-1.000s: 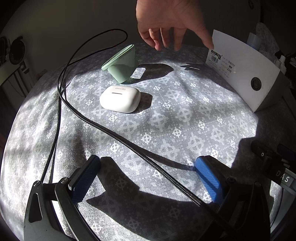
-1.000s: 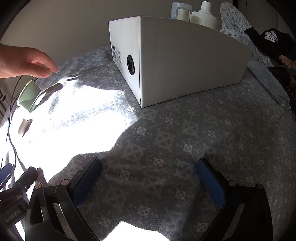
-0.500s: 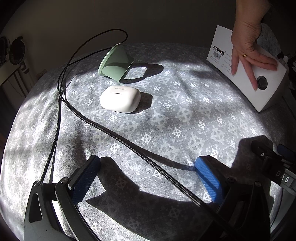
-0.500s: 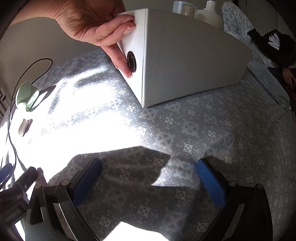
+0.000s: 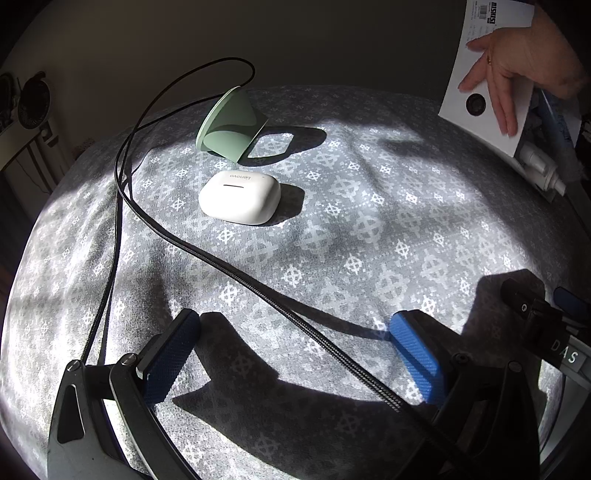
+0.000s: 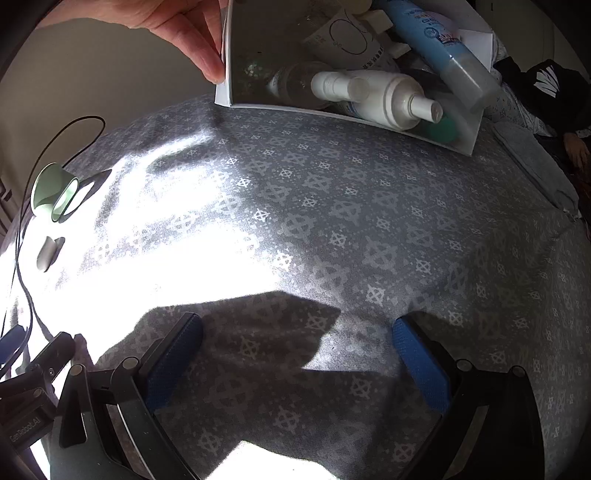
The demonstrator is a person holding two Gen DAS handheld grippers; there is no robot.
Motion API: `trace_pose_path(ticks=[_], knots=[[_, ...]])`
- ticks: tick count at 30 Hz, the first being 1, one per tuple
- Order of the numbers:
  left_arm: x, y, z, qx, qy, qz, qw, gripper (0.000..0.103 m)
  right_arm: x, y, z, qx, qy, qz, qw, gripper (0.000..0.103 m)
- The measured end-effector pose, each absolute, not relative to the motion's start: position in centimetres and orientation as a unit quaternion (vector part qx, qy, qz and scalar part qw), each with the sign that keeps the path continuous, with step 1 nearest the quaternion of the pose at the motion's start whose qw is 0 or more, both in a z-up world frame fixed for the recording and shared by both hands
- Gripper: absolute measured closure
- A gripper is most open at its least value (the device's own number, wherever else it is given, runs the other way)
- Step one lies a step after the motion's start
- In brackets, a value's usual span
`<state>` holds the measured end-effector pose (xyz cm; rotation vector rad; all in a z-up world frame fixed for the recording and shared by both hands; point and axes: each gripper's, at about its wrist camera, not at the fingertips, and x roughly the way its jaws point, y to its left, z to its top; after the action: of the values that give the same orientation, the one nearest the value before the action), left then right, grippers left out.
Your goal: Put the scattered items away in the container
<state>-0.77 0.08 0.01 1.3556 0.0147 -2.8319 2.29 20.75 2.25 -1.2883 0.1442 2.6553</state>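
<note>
A bare hand (image 6: 177, 29) has just tipped the box (image 6: 227, 55) toward you (bottles about to spill), while both your hand-held grippers (image 5: 291, 354) (image 6: 295, 354) gape wide, empty, near the earbud case (image 5: 240, 201).

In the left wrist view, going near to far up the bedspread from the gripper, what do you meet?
Left gripper → black cable → white earbud case → green cone-shaped item.
</note>
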Motion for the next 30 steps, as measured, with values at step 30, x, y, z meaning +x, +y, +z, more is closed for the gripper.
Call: trace_pose_path(ticks=[30], knots=[[-1.0,0.1,-0.1,0.431,0.004,-0.902,0.001,0.000,0.4,20.8,1.7,-0.436,0.063,0.893,0.089,0.000]])
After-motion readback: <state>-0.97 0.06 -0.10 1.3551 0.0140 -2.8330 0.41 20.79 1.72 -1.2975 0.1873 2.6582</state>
